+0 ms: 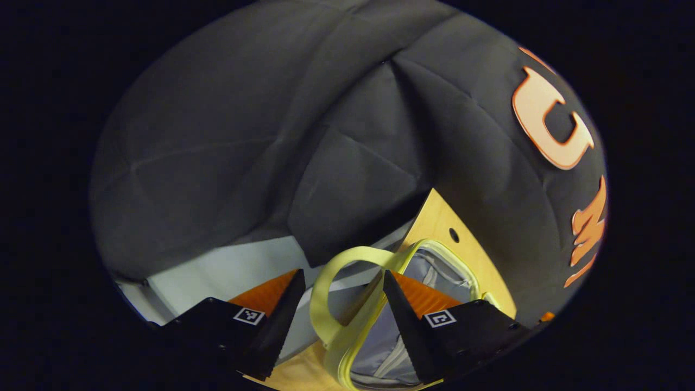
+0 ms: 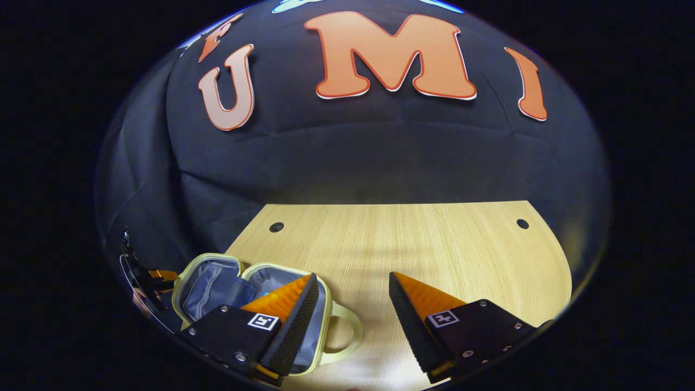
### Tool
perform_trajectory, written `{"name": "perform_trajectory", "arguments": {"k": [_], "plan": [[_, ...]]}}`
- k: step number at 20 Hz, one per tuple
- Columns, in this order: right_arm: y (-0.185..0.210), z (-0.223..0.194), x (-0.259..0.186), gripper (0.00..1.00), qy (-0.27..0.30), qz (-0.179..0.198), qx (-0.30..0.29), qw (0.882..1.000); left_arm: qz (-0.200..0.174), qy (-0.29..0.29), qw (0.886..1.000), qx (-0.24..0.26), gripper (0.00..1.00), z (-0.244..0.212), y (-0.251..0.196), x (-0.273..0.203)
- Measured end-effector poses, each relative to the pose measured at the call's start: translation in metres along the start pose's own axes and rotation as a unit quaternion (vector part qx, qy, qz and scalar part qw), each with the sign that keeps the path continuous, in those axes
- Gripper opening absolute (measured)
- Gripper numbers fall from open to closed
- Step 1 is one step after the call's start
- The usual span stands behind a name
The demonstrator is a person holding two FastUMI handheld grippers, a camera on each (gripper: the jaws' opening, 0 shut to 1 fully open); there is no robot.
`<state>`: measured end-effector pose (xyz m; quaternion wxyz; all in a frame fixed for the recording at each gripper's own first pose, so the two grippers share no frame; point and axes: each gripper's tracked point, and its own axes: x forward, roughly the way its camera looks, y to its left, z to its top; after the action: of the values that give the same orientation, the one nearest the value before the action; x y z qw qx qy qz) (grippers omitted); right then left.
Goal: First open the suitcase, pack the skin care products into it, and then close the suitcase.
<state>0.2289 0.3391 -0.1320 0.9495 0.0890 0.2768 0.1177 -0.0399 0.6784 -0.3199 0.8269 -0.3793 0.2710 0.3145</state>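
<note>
The small pale yellow suitcase (image 2: 326,326) lies open on the wooden table (image 2: 412,244) at the lower left of the right gripper view, its grey-lined lid (image 2: 212,282) folded out to the left. Its loop handle (image 2: 350,326) points toward my right gripper (image 2: 352,277), which hangs open above the table with nothing between its fingers. In the left gripper view the suitcase (image 1: 440,266) shows its grey lining. The handle (image 1: 326,293) appears in the gap of my open left gripper (image 1: 341,279); I cannot tell whether it touches a finger. The left gripper (image 2: 149,279) sits beyond the lid.
The table (image 1: 442,220) has small round holes (image 2: 276,226) near its far corners and ends at the black cloth wall. A white panel (image 1: 217,271) lies past the table's edge in the left gripper view.
</note>
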Motion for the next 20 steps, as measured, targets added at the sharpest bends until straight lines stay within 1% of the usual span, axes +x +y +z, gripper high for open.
{"name": "perform_trajectory", "arguments": {"k": [1, 3, 4, 5, 6, 7, 8, 9, 10, 12, 14, 15, 16, 17, 20], "plan": [[-0.001, 0.001, -0.001, 0.84, 0.002, -0.002, 0.0, 1.0, -0.022, 0.006, 0.999, -0.034, 0.91, 0.0, -0.005, 0.002], [-0.005, 0.005, -0.002, 0.85, 0.0, -0.004, -0.005, 1.0, -0.048, 0.02, 0.995, -0.087, 0.8, -0.004, -0.003, 0.009], [-0.007, 0.008, -0.003, 0.85, -0.002, -0.005, -0.007, 1.0, -0.045, 0.014, 0.993, -0.109, 0.8, -0.002, 0.007, 0.006], [-0.007, 0.01, -0.005, 0.85, -0.004, -0.002, -0.005, 1.0, -0.044, 0.014, 0.989, -0.141, 0.65, -0.002, 0.018, 0.008], [-0.009, 0.013, -0.007, 0.85, -0.008, -0.002, -0.004, 1.0, -0.054, 0.027, 0.982, -0.179, 0.5, -0.007, 0.016, 0.024], [-0.012, 0.015, -0.009, 0.85, -0.012, -0.002, -0.004, 1.0, -0.071, 0.035, 0.975, -0.205, 0.35, -0.008, 0.015, 0.014], [-0.012, 0.017, -0.012, 0.85, -0.015, 0.001, -0.004, 1.0, -0.078, 0.034, 0.974, -0.21, 0.35, -0.011, 0.016, 0.014], [-0.015, 0.018, -0.015, 0.85, -0.019, 0.002, -0.006, 1.0, -0.07, 0.033, 0.974, -0.214, 0.26, 0.0, 0.03, -0.008], [-0.02, 0.02, -0.019, 0.85, -0.024, 0.001, -0.01, 1.0, -0.068, 0.036, 0.976, -0.205, 0.17, -0.005, 0.018, 0.014], [-0.031, 0.023, -0.027, 0.85, -0.033, -0.005, -0.015, 0.999, -0.072, 0.024, 0.981, -0.177, 0.18, 0.006, 0.007, -0.001], [-0.042, 0.029, -0.039, 0.85, -0.045, -0.012, -0.023, 0.999, -0.063, 0.013, 0.99, -0.125, 0.17, 0.012, -0.004, -0.009], [-0.05, 0.032, -0.044, 0.85, -0.051, -0.017, -0.026, 0.998, -0.065, 0.005, 0.992, -0.104, 0.17, 0.017, -0.018, -0.016], [-0.057, 0.035, -0.049, 0.85, -0.059, -0.024, -0.028, 0.998, -0.066, -0.005, 0.994, -0.087, 0.17, 0.024, -0.031, -0.024], [-0.066, 0.04, -0.056, 0.85, -0.065, -0.028, -0.027, 0.997, -0.076, -0.014, 0.995, -0.069, 0.17, 0.031, -0.05, -0.038], [-0.087, 0.046, -0.074, 0.85, -0.082, -0.039, -0.022, 0.996, -0.092, -0.048, 0.995, -0.006, 0.17, 0.052, -0.102, -0.082]]}}
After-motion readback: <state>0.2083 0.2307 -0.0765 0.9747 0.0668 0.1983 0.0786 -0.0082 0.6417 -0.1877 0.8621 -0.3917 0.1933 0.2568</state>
